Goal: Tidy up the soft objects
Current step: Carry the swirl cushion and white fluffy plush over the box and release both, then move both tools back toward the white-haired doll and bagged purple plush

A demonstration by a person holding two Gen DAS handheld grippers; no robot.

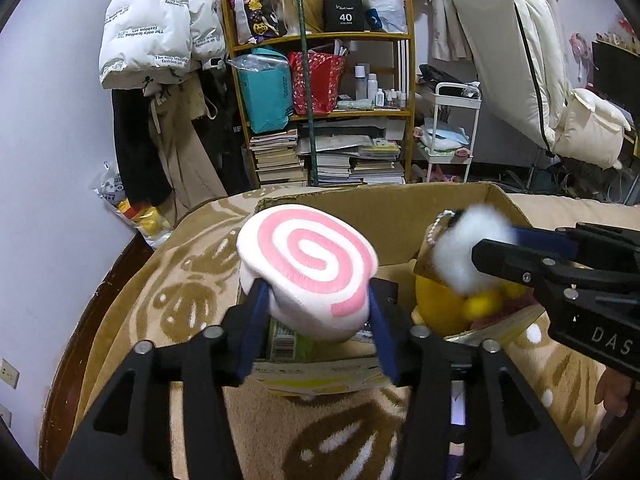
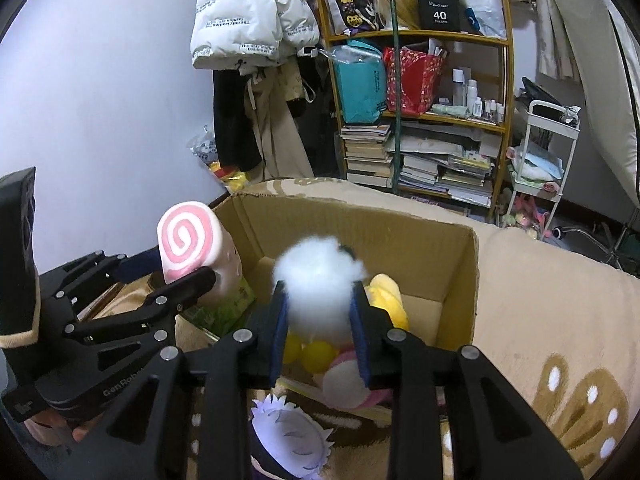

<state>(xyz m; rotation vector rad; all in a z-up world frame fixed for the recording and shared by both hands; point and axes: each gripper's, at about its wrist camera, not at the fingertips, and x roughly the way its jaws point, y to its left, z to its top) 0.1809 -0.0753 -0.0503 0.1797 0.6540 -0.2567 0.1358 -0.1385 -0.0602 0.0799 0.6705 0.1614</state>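
Note:
A pink-and-white spiral roll plush [image 1: 308, 264] sits between the blue pads of my left gripper [image 1: 316, 292], which press its sides over the left end of an open cardboard box [image 1: 360, 196]. Its lower end hangs just above a green carton [image 1: 284, 340] in the box. My right gripper [image 2: 319, 294] is shut on a white fluffy pompom [image 2: 320, 272] with a bead chain [image 1: 440, 220], held over the middle of the box [image 2: 360, 220]. Inside lie a yellow plush [image 2: 388, 296], yellow balls [image 2: 316, 354] and a pink-white plush [image 2: 344, 384]. The right wrist view shows the roll [image 2: 188, 240] at the box's left wall.
The box stands on a tan patterned blanket [image 1: 192, 280] covering a bed. A doll with pale purple hair [image 2: 288, 432] lies on the blanket in front of the box. Beyond stand a crowded wooden shelf [image 1: 320, 100], hanging coats [image 1: 152, 32] and a white cart [image 1: 452, 132].

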